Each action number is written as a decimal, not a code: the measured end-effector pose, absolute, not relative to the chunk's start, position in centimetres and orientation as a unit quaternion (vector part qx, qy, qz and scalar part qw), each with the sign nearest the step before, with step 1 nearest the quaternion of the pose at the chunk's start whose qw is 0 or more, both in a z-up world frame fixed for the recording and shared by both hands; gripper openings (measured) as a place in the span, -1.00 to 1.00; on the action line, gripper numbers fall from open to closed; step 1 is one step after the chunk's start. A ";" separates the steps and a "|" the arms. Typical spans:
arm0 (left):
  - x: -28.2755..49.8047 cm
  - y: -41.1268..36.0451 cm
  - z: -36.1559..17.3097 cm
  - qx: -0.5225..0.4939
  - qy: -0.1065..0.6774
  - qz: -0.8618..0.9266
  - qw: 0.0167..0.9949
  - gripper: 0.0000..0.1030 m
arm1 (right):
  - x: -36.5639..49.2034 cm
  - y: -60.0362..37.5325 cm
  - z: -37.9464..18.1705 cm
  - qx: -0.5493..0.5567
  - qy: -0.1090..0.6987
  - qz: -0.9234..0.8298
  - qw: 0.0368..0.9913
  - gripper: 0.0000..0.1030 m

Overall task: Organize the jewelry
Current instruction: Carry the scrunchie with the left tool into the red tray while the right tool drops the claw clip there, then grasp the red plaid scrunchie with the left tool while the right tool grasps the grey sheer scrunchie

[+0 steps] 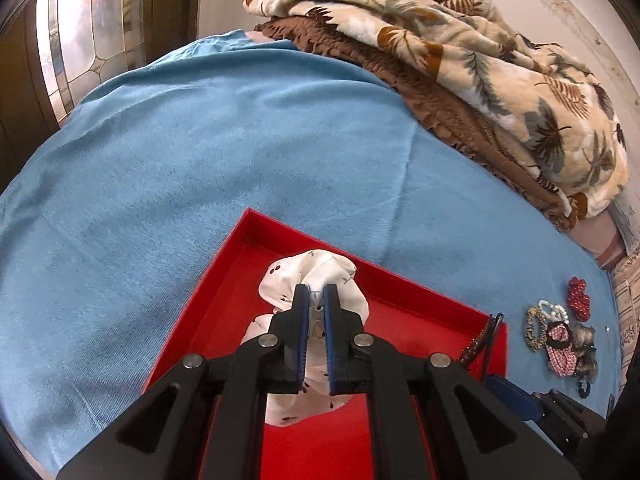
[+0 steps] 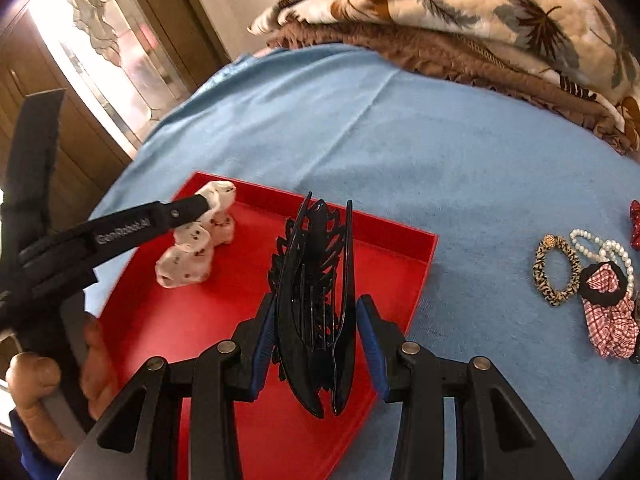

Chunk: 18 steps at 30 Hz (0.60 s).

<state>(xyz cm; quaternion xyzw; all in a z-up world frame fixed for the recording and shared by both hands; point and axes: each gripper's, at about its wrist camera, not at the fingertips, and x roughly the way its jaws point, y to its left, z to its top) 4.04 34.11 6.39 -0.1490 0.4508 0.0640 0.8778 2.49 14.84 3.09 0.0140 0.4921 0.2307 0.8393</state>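
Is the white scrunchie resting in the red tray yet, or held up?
Partly resting: the left hand-held gripper is shut on the white scrunchie; its lower end appears to touch the red tray floor.

one red tray [image 2: 424, 248], two claws (each gripping)

One legible marking is noted. On the side of the left gripper [image 2: 208, 202], along its black finger arm, white lettering reading "GenRobot.AI" is seen in the right wrist view; the marking stands on the stretch of the arm just short of the red tray [image 2: 424, 258]. No other text, numbers or signs can be read in either view.
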 end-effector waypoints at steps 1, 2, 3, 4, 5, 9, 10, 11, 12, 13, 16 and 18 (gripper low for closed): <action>4.1 34.1 6.3 -0.150 0.451 0.064 0.877 -0.73 | 2.7 14.9 2.8 0.013 0.494 0.227 0.839 -0.14; 4.2 34.1 6.3 -0.151 0.452 0.064 0.877 -0.69 | 3.1 15.1 2.7 0.014 0.495 0.224 0.839 -0.14; 4.2 34.1 6.4 -0.152 0.452 0.064 0.877 -0.61 | 3.4 15.0 2.4 0.014 0.496 0.221 0.840 -0.14; 4.1 34.0 6.4 -0.152 0.451 0.063 0.877 -0.51 | 3.5 14.9 2.4 0.015 0.496 0.221 0.840 -0.14; 4.1 34.0 6.5 -0.152 0.451 0.064 0.877 -0.44 | 3.6 15.0 2.4 0.015 0.496 0.221 0.840 -0.14; 3.6 33.9 7.3 -0.151 0.438 0.062 0.884 -0.08 | 3.5 15.5 2.4 0.006 0.491 0.222 0.843 -0.01; 3.5 34.0 7.5 -0.154 0.435 0.059 0.885 -0.02 | 3.4 15.6 2.6 0.005 0.488 0.222 0.844 0.04; 3.4 33.9 7.6 -0.157 0.433 0.056 0.886 0.01 | 3.2 15.7 2.8 0.003 0.484 0.220 0.847 0.20; 3.2 33.9 7.9 -0.159 0.427 0.051 0.889 0.04 | 3.0 15.7 3.0 0.001 0.479 0.218 0.850 0.30; 3.1 33.9 8.0 -0.159 0.425 0.050 0.890 0.05 | 2.9 15.6 3.4 0.000 0.473 0.218 0.854 0.32; 2.7 33.7 8.5 -0.154 0.413 0.051 0.896 0.07 | 2.4 15.3 4.4 0.000 0.461 0.224 0.859 0.32; 2.4 33.6 8.9 -0.149 0.405 0.057 0.900 0.09 | 2.0 14.8 5.2 0.001 0.451 0.226 0.863 0.32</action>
